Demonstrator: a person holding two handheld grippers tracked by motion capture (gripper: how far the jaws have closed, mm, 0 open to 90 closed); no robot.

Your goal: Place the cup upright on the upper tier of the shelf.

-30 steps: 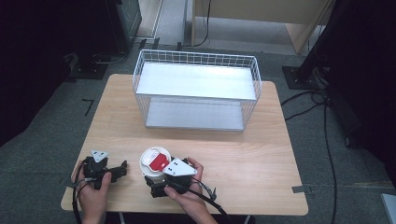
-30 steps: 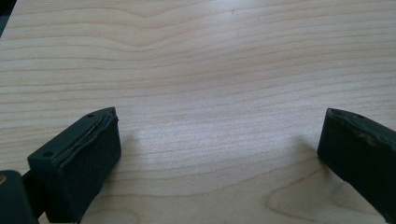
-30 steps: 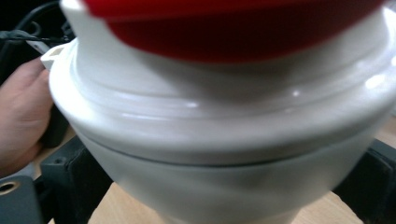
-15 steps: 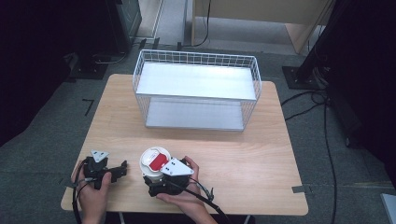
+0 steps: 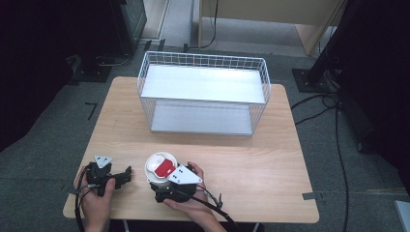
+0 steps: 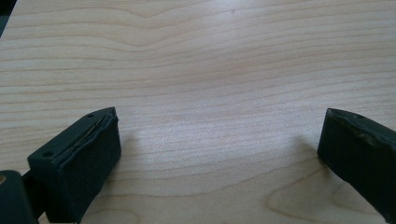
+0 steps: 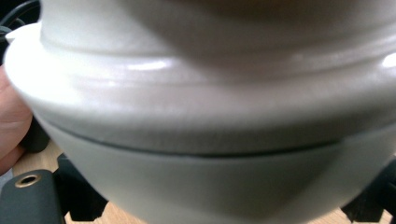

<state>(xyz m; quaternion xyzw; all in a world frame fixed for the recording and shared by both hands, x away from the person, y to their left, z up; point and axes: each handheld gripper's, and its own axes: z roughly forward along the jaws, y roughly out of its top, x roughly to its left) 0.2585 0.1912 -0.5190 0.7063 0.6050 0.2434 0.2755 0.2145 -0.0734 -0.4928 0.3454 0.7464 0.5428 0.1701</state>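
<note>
The right tongs (image 5: 162, 180) are gripping a white lidded container (image 5: 160, 166), likely smooth, rigid and slippery; gripping below the lid rim seems safest. The left tongs (image 5: 126, 174) are resting open on the tabletop (image 5: 270, 159).

A lab-like recording room: a bare wooden table (image 5: 270, 159) on grey carpet (image 5: 58, 130), with floor cables (image 5: 319, 113) and equipment stands (image 5: 312, 77).

I drew my right gripper (image 5: 162, 181) slightly leftward along the near table edge. The white lidded container (image 5: 161, 166) with the red label moved with it.
</note>
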